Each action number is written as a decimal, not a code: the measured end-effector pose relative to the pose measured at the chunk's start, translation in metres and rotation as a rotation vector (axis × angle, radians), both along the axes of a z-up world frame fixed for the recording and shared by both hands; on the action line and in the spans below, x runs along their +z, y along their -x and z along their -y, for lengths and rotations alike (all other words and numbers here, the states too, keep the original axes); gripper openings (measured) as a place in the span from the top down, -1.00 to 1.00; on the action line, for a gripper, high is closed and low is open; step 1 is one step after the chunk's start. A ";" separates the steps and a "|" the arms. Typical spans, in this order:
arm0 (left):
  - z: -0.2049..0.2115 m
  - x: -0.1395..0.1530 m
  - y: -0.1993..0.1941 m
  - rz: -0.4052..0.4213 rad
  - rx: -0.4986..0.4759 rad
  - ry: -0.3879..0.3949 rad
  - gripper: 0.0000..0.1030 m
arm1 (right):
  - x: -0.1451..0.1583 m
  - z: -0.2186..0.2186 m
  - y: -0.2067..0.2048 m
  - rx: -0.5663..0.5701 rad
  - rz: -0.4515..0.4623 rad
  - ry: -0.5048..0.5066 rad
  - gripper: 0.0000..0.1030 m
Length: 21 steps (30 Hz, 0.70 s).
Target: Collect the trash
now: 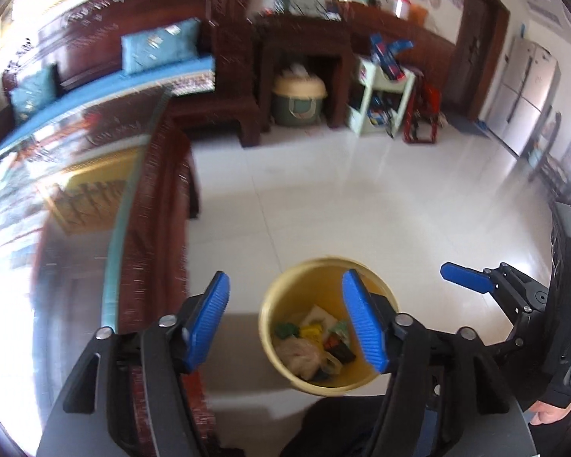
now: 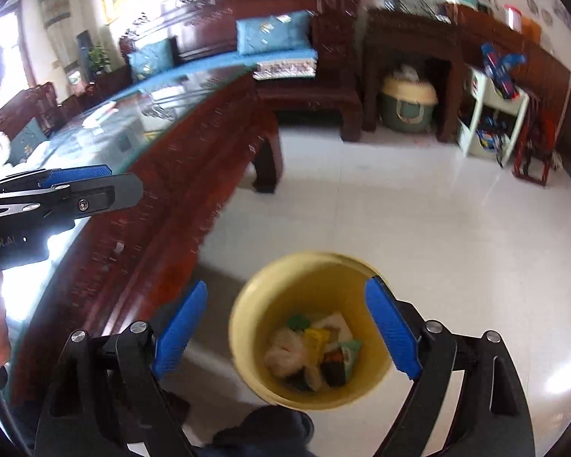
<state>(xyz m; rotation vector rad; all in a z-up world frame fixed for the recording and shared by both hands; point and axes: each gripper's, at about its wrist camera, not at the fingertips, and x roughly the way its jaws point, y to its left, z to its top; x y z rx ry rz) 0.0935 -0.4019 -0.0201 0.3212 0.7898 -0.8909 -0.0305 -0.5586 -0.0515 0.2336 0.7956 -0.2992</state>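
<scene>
Trash lies inside the yellow bin on the floor beside the bench, below my left gripper and right gripper, both jaws released and empty.

A home living room: carved wooden sofa (blue cushions), fridge.

the bin stands on the floor right of the table, trash inside it.
</scene>
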 end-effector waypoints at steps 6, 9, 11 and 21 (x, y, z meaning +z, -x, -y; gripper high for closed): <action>-0.080 0.029 -0.013 0.072 0.148 0.082 -0.60 | 0.027 -0.068 -0.025 0.058 0.072 0.112 -0.79; -0.123 0.039 -0.024 0.087 0.229 0.121 -0.70 | 0.036 -0.105 -0.039 0.103 0.110 0.135 -0.83; -0.150 0.045 -0.029 0.100 0.282 0.138 -0.73 | 0.040 -0.126 -0.047 0.144 0.131 0.142 -0.83; -0.273 0.058 -0.043 0.188 0.539 0.148 -0.92 | 0.050 -0.214 -0.086 0.303 0.195 0.084 -0.83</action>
